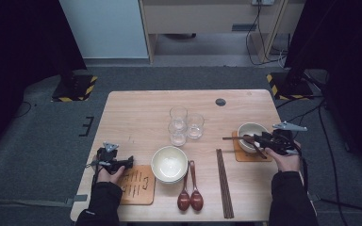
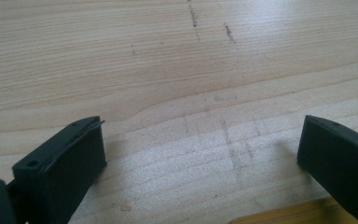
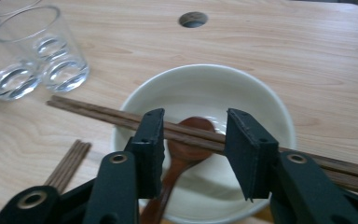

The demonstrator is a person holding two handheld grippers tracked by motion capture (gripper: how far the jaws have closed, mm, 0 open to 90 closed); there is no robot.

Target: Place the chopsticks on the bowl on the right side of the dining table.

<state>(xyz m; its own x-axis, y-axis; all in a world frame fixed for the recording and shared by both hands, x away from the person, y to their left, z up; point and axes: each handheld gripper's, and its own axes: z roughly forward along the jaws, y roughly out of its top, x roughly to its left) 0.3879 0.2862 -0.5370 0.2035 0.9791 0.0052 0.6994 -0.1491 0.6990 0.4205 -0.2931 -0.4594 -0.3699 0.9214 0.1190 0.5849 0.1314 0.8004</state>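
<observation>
Right gripper: I have my right gripper point(image 1: 256, 140) over the white bowl point(image 1: 250, 130) near the right edge of the tabletop point(image 1: 136, 108). In the right gripper view the gripper point(image 3: 193, 140) stands partly open, with a gap between its two pads.
What it has: a pair of chopsticks point(image 3: 121, 117) runs across the bowl point(image 3: 242, 93) and passes between the jaws crosswise. I cannot tell whether the pads are pressing on the sticks or merely standing either side of them.
Chopsticks, placement: in the high view the chopsticks point(image 1: 233, 138) stick out from the bowl's left side, level across the rim, pointing towards the glasses.
Inside the bowl: a brown wooden spoon point(image 3: 186, 140) lies in it, bowl end up, under the chopsticks.
Bowl's seat: it sits on a brown coaster point(image 1: 245, 154) close to the right edge.
Left gripper: my left gripper point(image 1: 131, 162) rests low near the front-left corner, just beside a brown mat point(image 1: 139, 186). In the left gripper view the gripper point(image 2: 200, 149) is wide open, with bare wood between the pads and nothing held.
Middle of the tabletop: three clear glasses point(image 1: 185, 125) stand clustered together; nearer the front edge sits a second white bowl point(image 1: 169, 163).
Front edge: two dark red spoons point(image 1: 190, 195) lie side by side just right of that bowl, and another set of chopsticks point(image 1: 224, 183) lies further right, pointing away from me.
</observation>
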